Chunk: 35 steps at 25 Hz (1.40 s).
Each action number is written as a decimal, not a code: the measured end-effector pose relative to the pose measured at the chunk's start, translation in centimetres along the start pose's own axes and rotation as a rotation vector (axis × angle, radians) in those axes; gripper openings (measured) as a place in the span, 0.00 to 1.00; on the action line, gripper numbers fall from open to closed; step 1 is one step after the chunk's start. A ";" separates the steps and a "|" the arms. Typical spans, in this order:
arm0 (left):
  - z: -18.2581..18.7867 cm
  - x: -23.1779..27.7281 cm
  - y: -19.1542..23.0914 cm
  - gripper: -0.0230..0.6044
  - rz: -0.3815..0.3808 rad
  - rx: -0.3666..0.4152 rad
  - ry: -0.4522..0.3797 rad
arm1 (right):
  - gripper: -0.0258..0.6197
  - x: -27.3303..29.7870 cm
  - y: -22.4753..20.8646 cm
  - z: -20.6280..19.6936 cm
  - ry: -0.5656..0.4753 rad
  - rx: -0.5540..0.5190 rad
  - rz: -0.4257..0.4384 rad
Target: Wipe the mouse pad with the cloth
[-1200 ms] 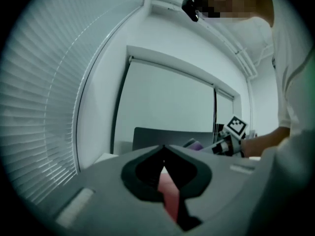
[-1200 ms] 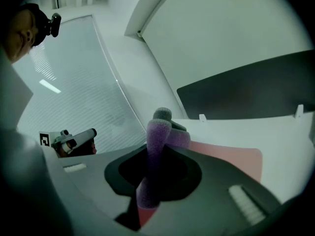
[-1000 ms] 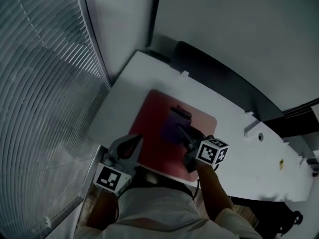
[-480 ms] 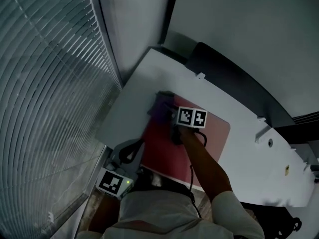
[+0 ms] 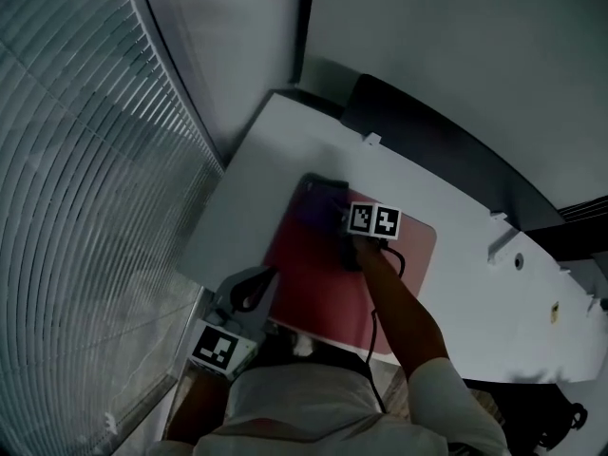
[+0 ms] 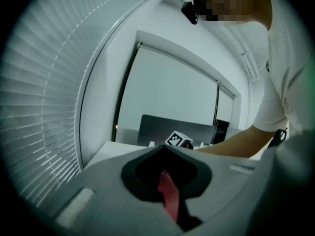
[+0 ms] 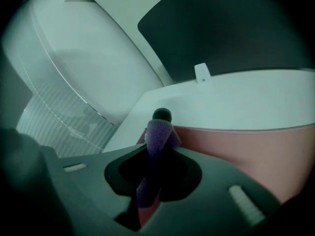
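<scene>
R gripper (image 7: 155, 149) is pinching fuzzy purple cloth (image 7: 158, 134) at 11 o'clock corner of flat red rectangular mouse pad (image 5: 318, 283), cloth mostly hiding behind it overhead. L gripper (image 6: 165, 168) is clamping pad's 8 o'clock edge.

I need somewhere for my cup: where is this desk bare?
The white desk is widest bare right of the red rectangular mouse pad, up to its small white brackets; a narrower strip lies between pad and window blinds. Crowded: the pad's far corner, where the right gripper holds the purple cloth, and its near edge, clamped by the left gripper.
</scene>
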<state>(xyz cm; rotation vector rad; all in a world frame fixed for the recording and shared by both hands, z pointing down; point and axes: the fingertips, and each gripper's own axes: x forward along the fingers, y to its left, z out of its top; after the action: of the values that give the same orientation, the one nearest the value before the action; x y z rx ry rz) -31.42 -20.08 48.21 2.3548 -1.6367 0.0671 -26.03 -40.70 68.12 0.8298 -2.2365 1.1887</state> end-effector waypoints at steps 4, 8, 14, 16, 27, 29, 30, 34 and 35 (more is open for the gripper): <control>-0.1 1.1 -1.1 0.04 -0.002 -0.012 -0.007 | 0.12 -2.3 -3.9 -0.5 0.003 0.011 -0.052; 0.4 2.4 -3.2 0.04 -0.017 -0.022 -0.011 | 0.12 -6.1 -7.9 -1.0 0.008 0.011 -0.114; 1.7 3.9 -7.1 0.04 -0.052 0.007 -0.026 | 0.12 -12.8 -14.3 -2.1 0.040 0.010 -0.199; 1.9 4.5 -8.2 0.04 -0.059 0.020 -0.027 | 0.12 -14.9 -16.6 -2.5 0.041 0.024 -0.223; 2.8 7.0 -13.8 0.04 -0.107 0.041 -0.031 | 0.12 -25.0 -26.6 -6.0 0.009 0.089 -0.383; 3.1 7.0 -14.5 0.04 -0.118 0.050 -0.042 | 0.12 -26.7 -26.8 -6.4 -0.016 0.093 -0.398; 3.3 6.9 -14.7 0.04 -0.124 0.055 -0.046 | 0.12 -27.6 -26.5 -6.6 -0.037 0.089 -0.398; 3.9 5.9 -14.6 0.04 -0.128 0.066 -0.057 | 0.12 -30.6 -21.8 -6.1 -0.150 0.018 -0.346; 4.1 5.6 -14.3 0.04 -0.125 0.068 -0.061 | 0.12 -30.8 -19.7 -5.8 -0.169 -0.010 -0.317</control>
<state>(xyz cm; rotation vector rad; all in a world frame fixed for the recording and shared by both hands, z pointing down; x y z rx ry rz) -16.63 -21.55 42.57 2.5287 -1.5328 0.0268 10.15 -35.58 62.31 1.2682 -2.1323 0.9883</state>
